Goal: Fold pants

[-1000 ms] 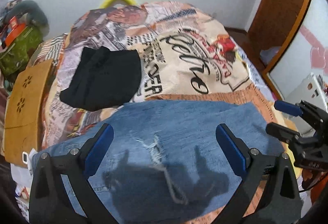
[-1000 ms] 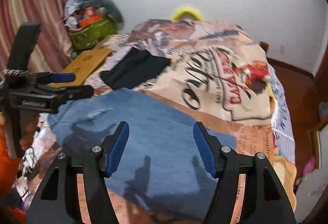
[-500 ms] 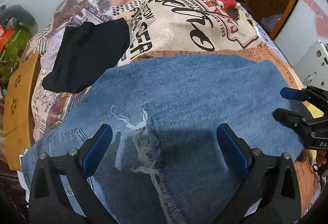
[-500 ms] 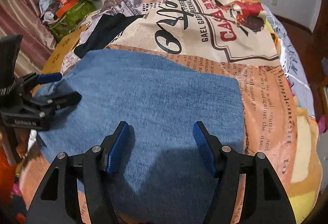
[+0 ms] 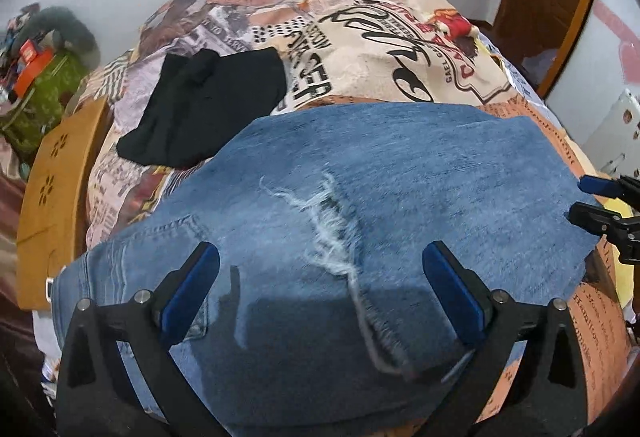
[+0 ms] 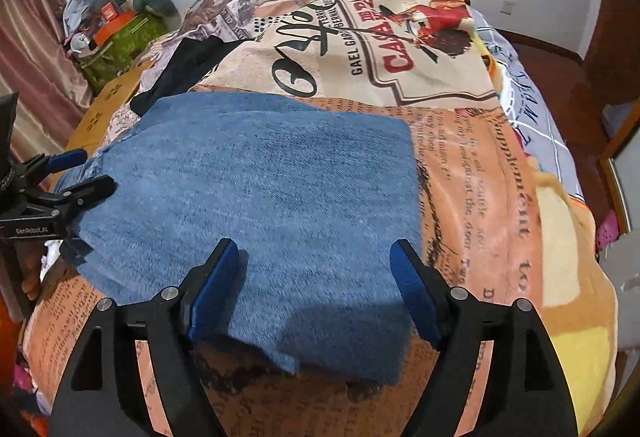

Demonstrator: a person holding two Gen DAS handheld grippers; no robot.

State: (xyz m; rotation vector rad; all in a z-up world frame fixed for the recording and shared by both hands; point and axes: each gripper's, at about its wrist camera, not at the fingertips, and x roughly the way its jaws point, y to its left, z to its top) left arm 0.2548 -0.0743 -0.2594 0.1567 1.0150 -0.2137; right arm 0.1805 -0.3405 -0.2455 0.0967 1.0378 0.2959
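The jeans (image 5: 400, 197) lie spread flat on the bed (image 5: 380, 49), already doubled over, with the pocket and waist end at about 8 o'clock in the left view and a frayed rip (image 5: 332, 229) running down the middle toward 6 o'clock. The left gripper (image 5: 320, 293) hovers over the near edge by the rip, jaws spread wide and holding nothing. The right gripper (image 6: 314, 293) hangs over the near edge at the other end, jaws likewise released, with denim lying under the gap between them. Each tool shows in the other's view: the right one at 3 o'clock, the left one at 9 o'clock.

The step in hand looks like taking the near edge for the next fold. To do it well, both tools should come down on the edge together, each pinching all the layers and not just the top one, so the stack does not slide apart. The left one does better to bite beside the rip than on its loose threads, which would tear or slip. Lift evenly, carry the edge toward 12 o'clock, and keep it short of the black garment (image 5: 208, 105) at 10 o'clock.
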